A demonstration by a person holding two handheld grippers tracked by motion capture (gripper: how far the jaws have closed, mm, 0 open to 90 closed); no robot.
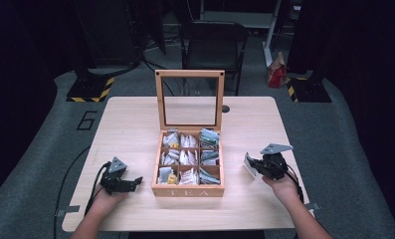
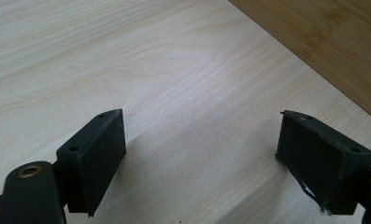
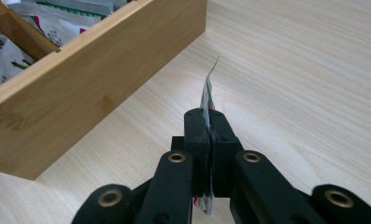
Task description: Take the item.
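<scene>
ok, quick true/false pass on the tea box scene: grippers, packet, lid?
1. The right gripper is shut on a tea packet. True.
2. The left gripper holds a packet. False: its jaws stand open over bare table.
3. The tea box lid is closed. False: the lid stands upright, open.
4. The held packet is outside the box, to its right in the high view. True.
5. The compartments are empty. False: packets fill them.

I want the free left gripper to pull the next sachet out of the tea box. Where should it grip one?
Probably the top edge of a sachet, coming straight down: the sachets stand on edge, packed in the tea box's compartments, so only their tops are exposed.
</scene>
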